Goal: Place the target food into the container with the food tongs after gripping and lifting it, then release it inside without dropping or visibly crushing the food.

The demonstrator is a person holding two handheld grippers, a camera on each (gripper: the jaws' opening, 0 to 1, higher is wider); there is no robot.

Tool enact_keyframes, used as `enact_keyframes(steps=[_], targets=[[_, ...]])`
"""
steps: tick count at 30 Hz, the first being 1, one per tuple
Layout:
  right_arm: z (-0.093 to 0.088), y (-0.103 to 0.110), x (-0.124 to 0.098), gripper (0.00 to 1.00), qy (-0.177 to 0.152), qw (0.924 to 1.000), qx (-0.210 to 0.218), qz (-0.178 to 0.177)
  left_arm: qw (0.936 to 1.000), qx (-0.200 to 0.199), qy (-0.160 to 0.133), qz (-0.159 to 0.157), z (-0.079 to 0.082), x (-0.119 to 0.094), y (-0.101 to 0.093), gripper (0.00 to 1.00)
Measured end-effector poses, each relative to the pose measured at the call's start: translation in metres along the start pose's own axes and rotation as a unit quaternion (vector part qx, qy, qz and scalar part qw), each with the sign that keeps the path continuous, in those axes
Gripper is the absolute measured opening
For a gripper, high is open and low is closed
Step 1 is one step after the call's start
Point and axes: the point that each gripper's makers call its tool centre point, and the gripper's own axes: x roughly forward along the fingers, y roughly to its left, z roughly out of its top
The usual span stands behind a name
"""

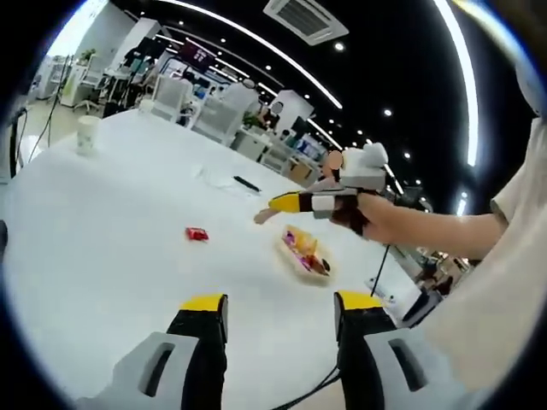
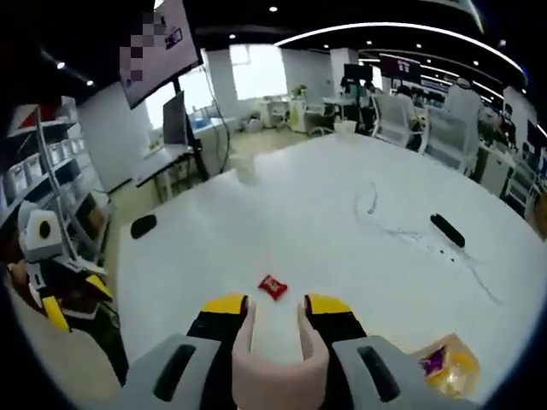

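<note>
Open-plan office interior with large white table, black ceiling and strip lighting.

Broad white matte tabletop (image 1: 102, 222), near, spanning both views; black ceiling (image 1: 385, 51) with long curved white light strips (image 1: 256, 47), small round spotlights and a square white ceiling air-conditioning vent (image 1: 305, 17). Far: white office chairs (image 1: 175, 96), desks and standing people in white. Right gripper view: bright windows (image 2: 256, 70) far, wall-mounted dark screen (image 2: 158, 47) upper left, grey desk with black monitor (image 2: 173, 120) left, metal shelving rack with boxes (image 2: 55, 158) far left, beige floor (image 2: 137, 201). White paper cup (image 1: 86, 134) at the table's far edge.
</note>
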Motion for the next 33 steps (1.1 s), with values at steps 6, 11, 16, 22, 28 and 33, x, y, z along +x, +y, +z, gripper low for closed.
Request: enact_keyframes(steps=[6, 11, 16, 22, 28, 33], targets=[[0.002, 0.007, 0.018, 0.25, 0.006, 1.0000, 0.003, 0.004, 1.0000, -0.001, -0.003, 0.008, 0.005, -0.002, 0.005, 0.51], [0.004, 0.007, 0.026, 0.25, 0.004, 0.9999, 0.010, -0.006, 0.9999, -0.006, -0.002, 0.012, 0.005, -0.005, 0.008, 0.51], [0.000, 0.010, 0.035, 0.25, 0.009, 0.9998, 0.017, -0.003, 0.9998, -0.011, 0.001, 0.017, 0.003, -0.008, 0.012, 0.51], [-0.005, 0.016, 0.047, 0.25, 0.015, 0.9994, 0.031, -0.002, 0.9996, -0.016, 0.005, 0.022, 0.002, -0.010, 0.019, 0.51], [-0.005, 0.019, 0.063, 0.25, 0.018, 0.9990, 0.040, 0.001, 0.9994, -0.022, 0.008, 0.026, 0.004, -0.009, 0.026, 0.51], [-0.005, 0.019, 0.073, 0.25, 0.022, 0.9987, 0.046, 0.003, 0.9992, -0.027, 0.011, 0.028, 0.004, -0.008, 0.031, 0.51]])
